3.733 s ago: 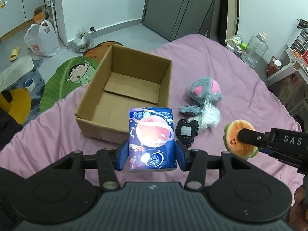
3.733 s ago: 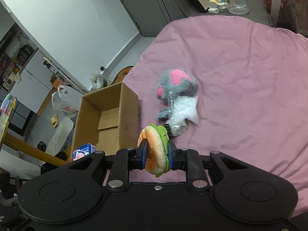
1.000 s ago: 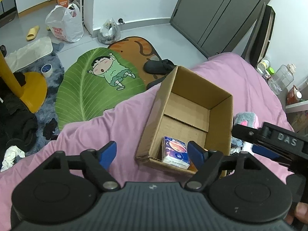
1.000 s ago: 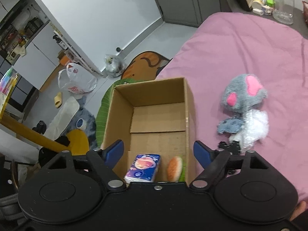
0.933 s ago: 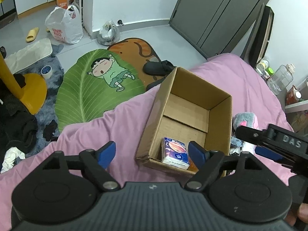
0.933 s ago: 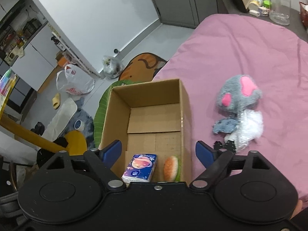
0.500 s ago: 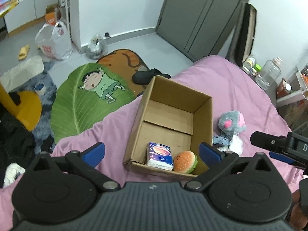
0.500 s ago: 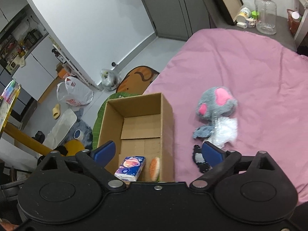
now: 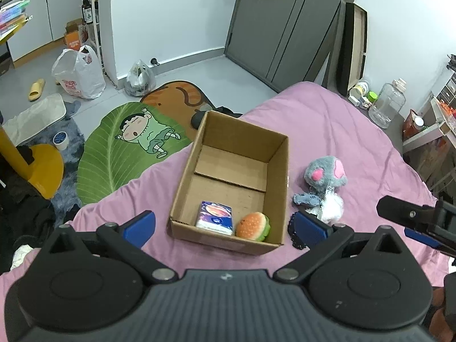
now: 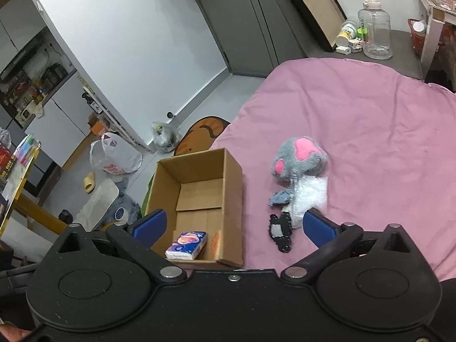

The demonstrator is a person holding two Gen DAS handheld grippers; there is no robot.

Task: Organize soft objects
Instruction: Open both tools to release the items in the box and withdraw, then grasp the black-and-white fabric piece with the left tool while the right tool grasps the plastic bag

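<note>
The plush mouse [image 10: 297, 161] lies outside our cardboard box [image 9: 278, 171], so both grippers [image 9: 225, 225] [image 10: 233, 226] hang spread, empty, ready to collect it.

I was working in someone's bedroom at home: a bed with a pink sheet [image 9: 327, 131] filled the near side, and a cartoon leaf-shaped rug [image 9: 119, 148] lay on the grey floor beside it. Plastic shopping bags [image 9: 78, 72], a yellow slipper [image 9: 36, 89] and grey wardrobe doors [image 9: 282, 25] stood beyond the bed's far edge.
</note>
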